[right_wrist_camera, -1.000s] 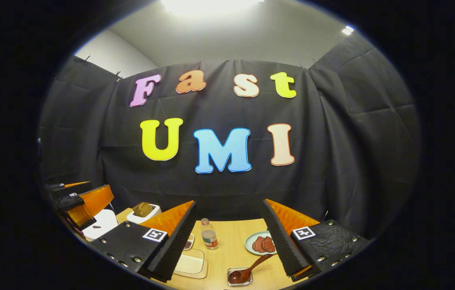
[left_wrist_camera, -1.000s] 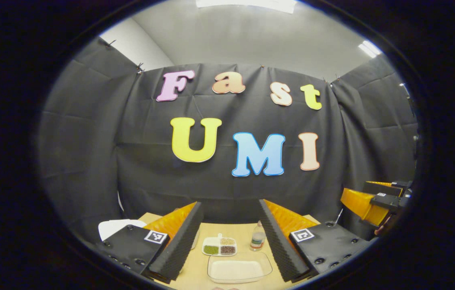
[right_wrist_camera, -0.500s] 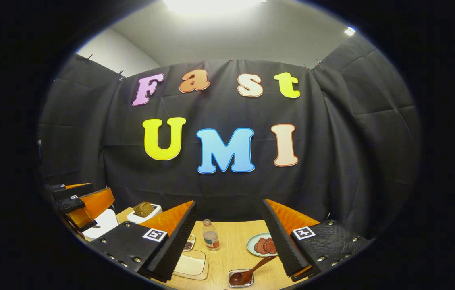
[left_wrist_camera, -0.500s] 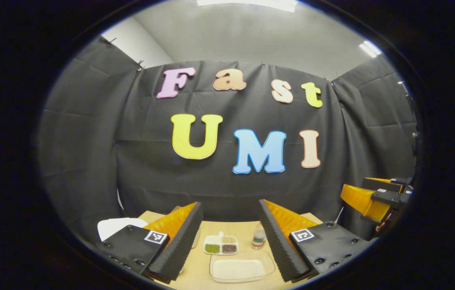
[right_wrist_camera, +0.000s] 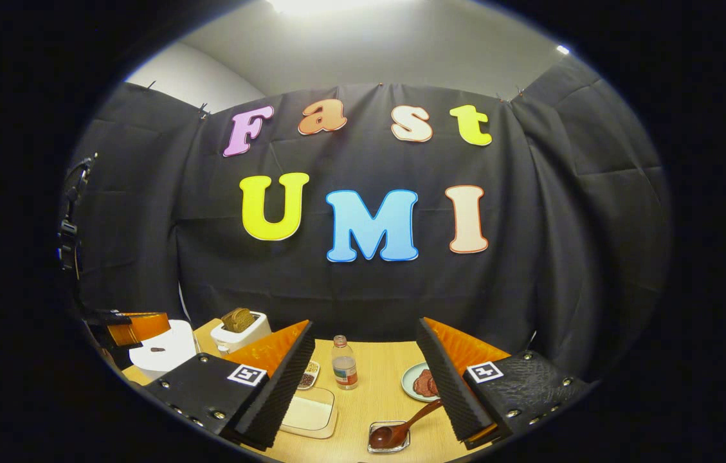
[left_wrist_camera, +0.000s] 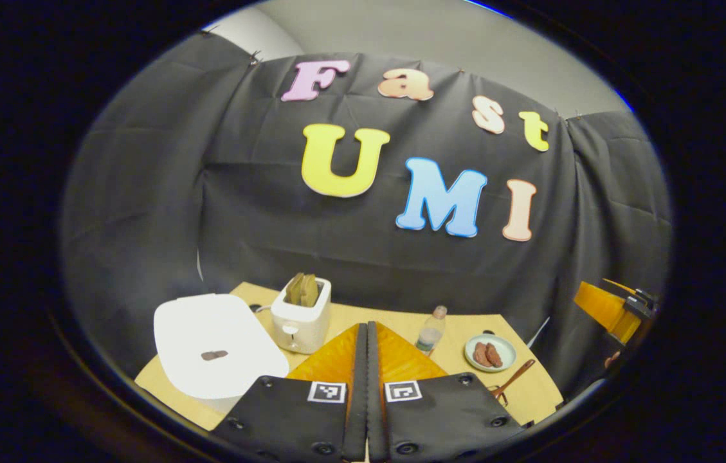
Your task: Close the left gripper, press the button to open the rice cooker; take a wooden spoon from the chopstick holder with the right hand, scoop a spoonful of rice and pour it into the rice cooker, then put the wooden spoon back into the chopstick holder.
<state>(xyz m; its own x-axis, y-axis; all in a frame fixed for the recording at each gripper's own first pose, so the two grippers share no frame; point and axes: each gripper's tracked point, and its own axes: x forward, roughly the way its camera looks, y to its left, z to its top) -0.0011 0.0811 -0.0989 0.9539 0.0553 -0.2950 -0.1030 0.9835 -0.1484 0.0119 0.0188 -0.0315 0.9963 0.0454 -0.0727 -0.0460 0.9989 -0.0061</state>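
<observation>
The white rice cooker (left_wrist_camera: 215, 344) stands lid-down at the table's left, with a small dark button (left_wrist_camera: 213, 355) on its lid. My left gripper (left_wrist_camera: 366, 350) is shut with nothing between the fingers, up above the table to the right of the cooker. The cooker (right_wrist_camera: 160, 350) and the left gripper (right_wrist_camera: 134, 326) also show in the right gripper view. My right gripper (right_wrist_camera: 364, 331) hangs open and empty. Below it, the wooden spoon (right_wrist_camera: 401, 426) rests in a small clear holder (right_wrist_camera: 388, 442). A clear tray of white rice (right_wrist_camera: 308, 411) lies to the left.
A white toaster (left_wrist_camera: 301, 315) with bread stands behind the cooker. A small bottle (right_wrist_camera: 344, 363), a divided dish of beans (right_wrist_camera: 308, 376) and a plate of meat slices (right_wrist_camera: 417, 382) sit mid-table. The black cloth wall closes the back and both sides.
My left gripper has gone from open to shut and has swung left and tilted down, bringing the rice cooker and toaster into its view. The right gripper has barely shifted.
</observation>
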